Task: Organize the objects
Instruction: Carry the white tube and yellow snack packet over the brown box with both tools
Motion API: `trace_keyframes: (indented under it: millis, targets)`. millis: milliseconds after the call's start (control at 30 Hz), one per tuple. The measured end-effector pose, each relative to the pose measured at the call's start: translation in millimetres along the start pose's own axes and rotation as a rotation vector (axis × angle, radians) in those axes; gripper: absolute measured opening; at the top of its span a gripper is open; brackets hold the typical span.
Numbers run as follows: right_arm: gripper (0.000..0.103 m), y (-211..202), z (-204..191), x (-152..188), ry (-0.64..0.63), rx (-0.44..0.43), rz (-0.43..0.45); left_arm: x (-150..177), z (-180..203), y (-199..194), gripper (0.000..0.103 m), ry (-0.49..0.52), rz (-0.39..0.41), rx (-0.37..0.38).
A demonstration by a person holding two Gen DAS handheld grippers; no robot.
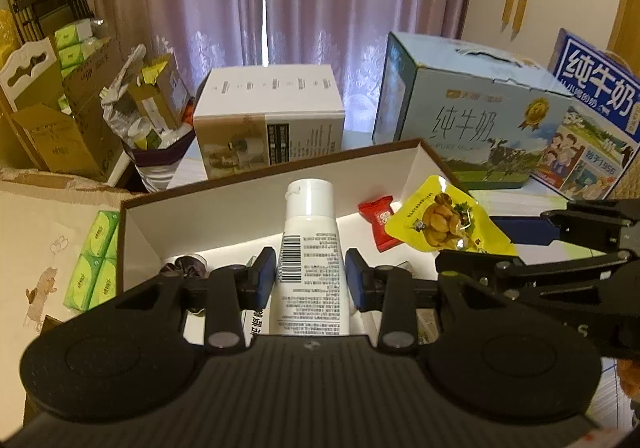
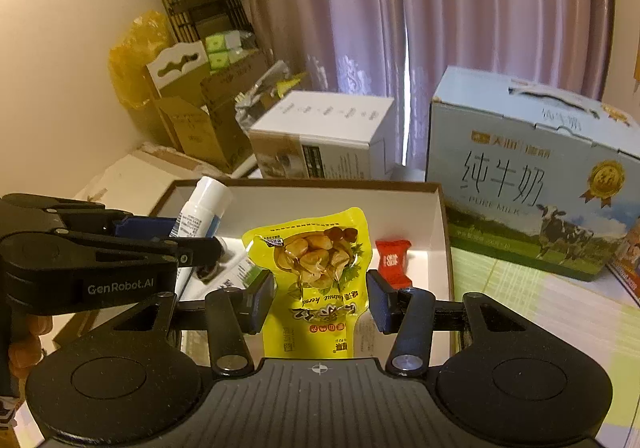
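Over the open box [image 1: 404,172], the left gripper [image 1: 311,275] clamps a stiff, slick tube [image 1: 310,248] mid-body; the right gripper [image 2: 320,302] pinches a floppy, light snack pouch [image 2: 312,260] by its lower edge.

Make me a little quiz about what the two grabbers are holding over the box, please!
1. True or false: the left gripper is shut on the white bottle.
2. What does the right gripper hold? A) a green tissue pack B) the yellow snack pouch C) a spoon
3. Fill in: the small red candy lies inside the open ____.

Key: 1 true; 2 B; 3 box. The bottle's cap points away from the left gripper, toward the box's far wall. The candy lies on the box floor, in neither gripper.
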State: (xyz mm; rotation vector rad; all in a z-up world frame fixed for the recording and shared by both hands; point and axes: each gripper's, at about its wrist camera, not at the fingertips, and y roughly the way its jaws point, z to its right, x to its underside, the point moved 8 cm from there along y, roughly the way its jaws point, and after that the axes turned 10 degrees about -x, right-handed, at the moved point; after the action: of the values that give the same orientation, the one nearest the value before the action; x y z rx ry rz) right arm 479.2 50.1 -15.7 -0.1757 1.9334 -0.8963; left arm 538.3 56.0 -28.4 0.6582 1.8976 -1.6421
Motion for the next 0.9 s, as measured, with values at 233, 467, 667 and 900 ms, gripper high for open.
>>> trace_keyframes:
  millis: [233,467,667,900]
  targets:
    - [0.047,23.4,15.6,6.9,0.02,0.032,-0.043,1.2,4.8,25.4,0.033,0.006,-0.039,-0.007]
    - [0.047,39.9,31.3,5.9,0.029,0.061,-0.066,-1.9,12.2,46.4,0.033,0.018,-0.061,-0.009]
    - [0.047,50.3,43.7,4.6,0.038,0.08,-0.074,-6.4,17.7,64.3,0.033,0.026,-0.077,-0.013]
    - [0.047,59.3,54.7,6.7,0.053,0.095,-0.087,-3.7,23.0,85.1,0.033,0.026,-0.108,-0.013]
